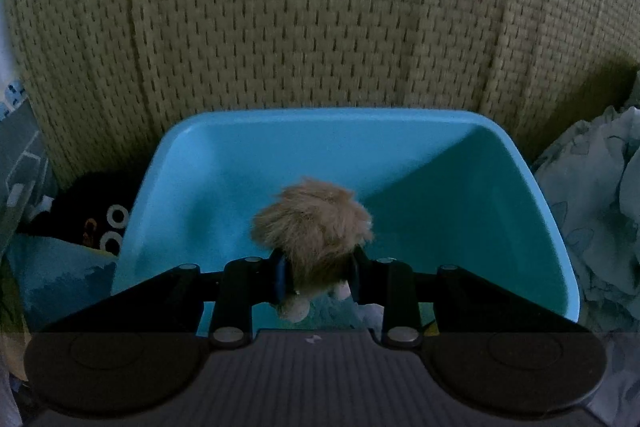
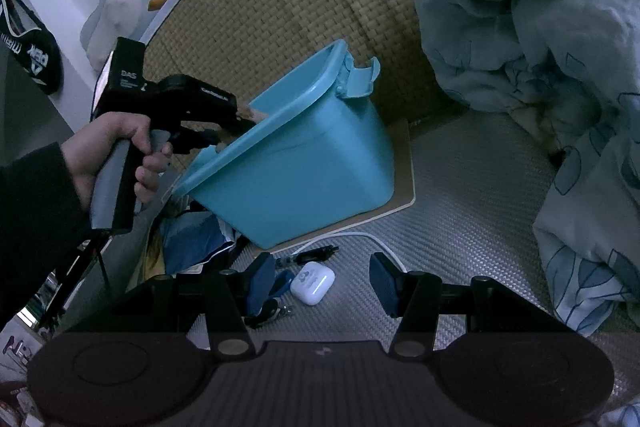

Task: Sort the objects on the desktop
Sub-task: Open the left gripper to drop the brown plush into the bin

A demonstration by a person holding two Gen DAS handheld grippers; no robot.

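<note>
Sorting looks barely begun: left tool (image 1: 318, 277) pinches a small tan furry plush toy (image 1: 314, 227) over the open, seemingly empty turquoise plastic bin (image 1: 460, 163), not yet released. Right tool (image 2: 320, 283) hangs spread above a white earbud case (image 2: 313, 283); dark small items (image 2: 316, 253) at its 12 o'clock remain unsorted on grey woven matting (image 2: 460, 187).
</note>
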